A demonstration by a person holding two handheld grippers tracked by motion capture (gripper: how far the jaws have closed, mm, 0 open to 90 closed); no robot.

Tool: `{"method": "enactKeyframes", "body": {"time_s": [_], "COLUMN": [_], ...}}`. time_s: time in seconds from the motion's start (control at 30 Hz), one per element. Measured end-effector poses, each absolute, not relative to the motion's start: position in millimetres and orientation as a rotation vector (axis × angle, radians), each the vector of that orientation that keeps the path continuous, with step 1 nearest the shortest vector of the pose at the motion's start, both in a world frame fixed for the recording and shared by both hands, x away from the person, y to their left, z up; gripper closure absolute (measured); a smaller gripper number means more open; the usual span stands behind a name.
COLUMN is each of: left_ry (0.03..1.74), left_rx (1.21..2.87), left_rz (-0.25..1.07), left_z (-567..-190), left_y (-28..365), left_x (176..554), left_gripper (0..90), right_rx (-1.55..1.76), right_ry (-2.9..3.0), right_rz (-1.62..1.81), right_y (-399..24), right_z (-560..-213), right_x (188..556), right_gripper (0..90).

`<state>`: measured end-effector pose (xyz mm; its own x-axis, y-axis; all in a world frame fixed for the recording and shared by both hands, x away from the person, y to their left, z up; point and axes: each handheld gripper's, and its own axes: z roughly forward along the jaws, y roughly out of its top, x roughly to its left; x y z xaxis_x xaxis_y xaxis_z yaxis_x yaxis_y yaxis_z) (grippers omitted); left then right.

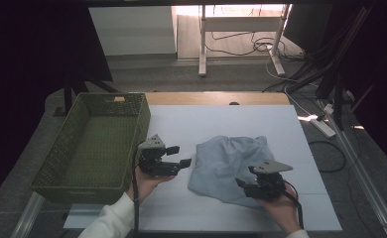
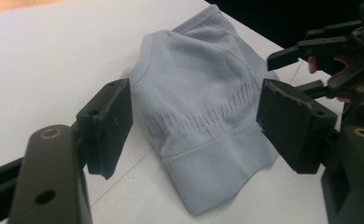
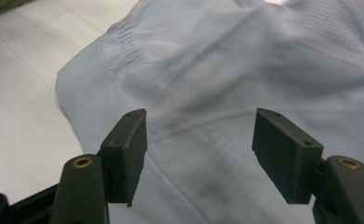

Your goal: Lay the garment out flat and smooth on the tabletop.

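Garment: you are working over a pale blue-grey knit garment (image 1: pixel 233 161) that is lying crumpled on the white table cover (image 1: pixel 181 208), right of centre and nearer your edge.
Garment, close up: in the left gripper view the garment (image 2: pixel 203 107) is showing a ribbed band along its near hem, and that hem is lying flat on the cover.
Left gripper: you are holding the left gripper (image 1: pixel 181 156) just left of the garment, its tips pointing toward the cloth and staying apart from it.
Left jaws: they are standing wide apart with nothing between the pads; the cloth is sitting beyond them.
Right gripper: you are holding the right gripper (image 1: pixel 241 182) at the garment's near right edge, over the cloth.
Right jaws: they are standing apart, pads clear of the fabric, with the garment (image 3: pixel 227 70) spreading out below and ahead of them; nothing is being pinched.
Basket: a green woven basket (image 1: pixel 62 171) is sitting at the table's left side, just beside your left gripper and well apart from the garment.
Hands: your left hand (image 1: pixel 144 183) and right hand (image 1: pixel 281 208) are coming in from the bottom edge, in white sleeves.
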<state>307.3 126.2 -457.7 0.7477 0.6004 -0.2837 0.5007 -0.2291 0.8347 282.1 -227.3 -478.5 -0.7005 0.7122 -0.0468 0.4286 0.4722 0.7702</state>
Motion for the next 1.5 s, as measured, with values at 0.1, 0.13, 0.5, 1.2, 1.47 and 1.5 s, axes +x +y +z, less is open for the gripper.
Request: {"method": "enactKeyframes", "body": {"time_s": [0.1, 0.13, 0.5, 1.2, 1.47, 1.5], "left_ry": [0.851, 0.853, 0.854, 0.854, 0.850, 0.850], "left_rx": [1.879, 1.877, 1.874, 1.864, 1.865, 1.865], "left_rz": [0.116, 0.116, 0.124, 0.134, 0.133, 0.132], "left_z": [-458.0, -458.2, -456.6, -454.9, -454.9, -455.0], "left_y": [127.4, 128.0, 130.6, 133.6, 133.6, 133.6], "left_x": [307.3, 307.5, 306.8, 305.7, 305.5, 305.5], "left_gripper": [27.7, 27.7, 27.7, 27.8, 27.5, 27.5], "right_rx": [0.959, 0.955, 0.928, 0.628, 0.621, 0.619], "right_ry": [2.368, 2.366, 2.315, 2.653, 2.738, 2.742], "right_rz": [1.049, 1.045, 1.040, 0.983, 0.879, 0.878], "right_y": [-216.8, -215.4, -189.4, -146.6, -146.7, -146.9], "right_z": [-481.0, -481.4, -477.9, -497.7, -513.0, -513.9], "right_x": [285.7, 286.8, 299.8, 278.8, 283.4, 283.8], "right_gripper": [35.0, 35.0, 35.5, 35.5, 44.3, 45.7]}}
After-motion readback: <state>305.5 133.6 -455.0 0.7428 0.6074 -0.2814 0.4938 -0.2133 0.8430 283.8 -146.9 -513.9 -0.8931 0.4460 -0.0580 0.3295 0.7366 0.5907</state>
